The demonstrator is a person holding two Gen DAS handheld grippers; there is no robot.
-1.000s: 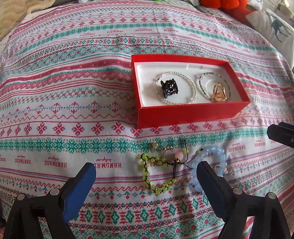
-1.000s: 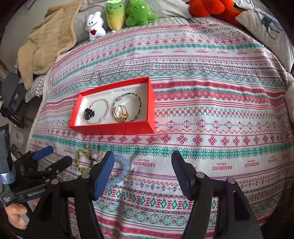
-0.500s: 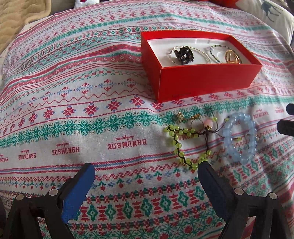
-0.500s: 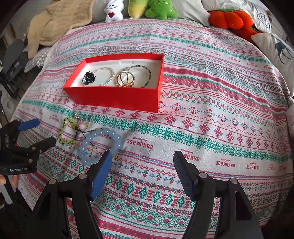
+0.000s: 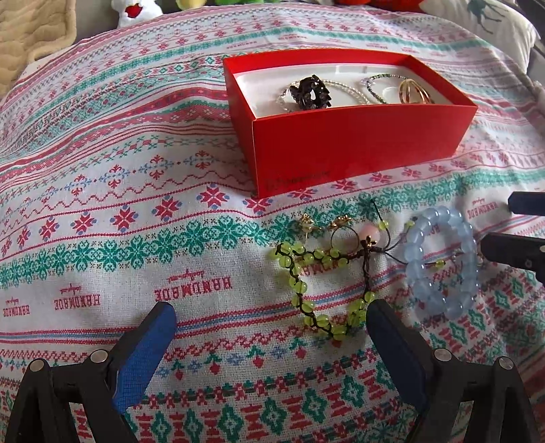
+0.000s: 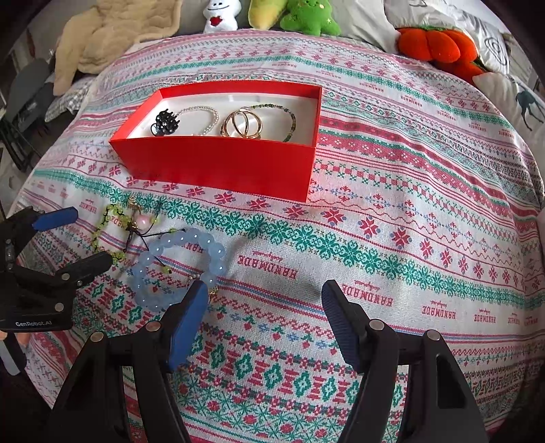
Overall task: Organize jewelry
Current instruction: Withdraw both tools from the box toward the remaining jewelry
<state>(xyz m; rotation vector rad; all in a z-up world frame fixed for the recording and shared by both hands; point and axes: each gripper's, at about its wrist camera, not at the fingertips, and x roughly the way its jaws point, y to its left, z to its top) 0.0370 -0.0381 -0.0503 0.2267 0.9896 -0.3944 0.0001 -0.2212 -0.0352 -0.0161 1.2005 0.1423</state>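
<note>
A red box (image 5: 357,143) (image 6: 218,163) with a white lining sits on the patterned bedspread. It holds a black hair claw (image 5: 310,93), a pearl bracelet (image 6: 207,112), gold rings (image 6: 243,124) and a thin green bead strand. In front of it lie a green bead bracelet (image 5: 299,286) on dark cord, tangled with small gold pieces and a pink bead, and a pale blue bead bracelet (image 5: 417,283) (image 6: 204,238). My left gripper (image 5: 269,313) is open and empty, its right finger beside the green bracelet. My right gripper (image 6: 264,289) is open, its left finger at the blue bracelet's near edge.
Plush toys (image 6: 306,17), an orange plush (image 6: 439,44), a beige blanket (image 6: 102,37) and pillows (image 6: 524,98) line the far side of the bed. Each gripper shows in the other's view: right gripper (image 5: 504,223), left gripper (image 6: 85,238). Dark furniture stands off the bed's left.
Both grippers have sunk toward the bedspread and closed in on the loose bracelets. The right gripper's left finger now reaches the blue bracelet. The jewelry has not moved.
</note>
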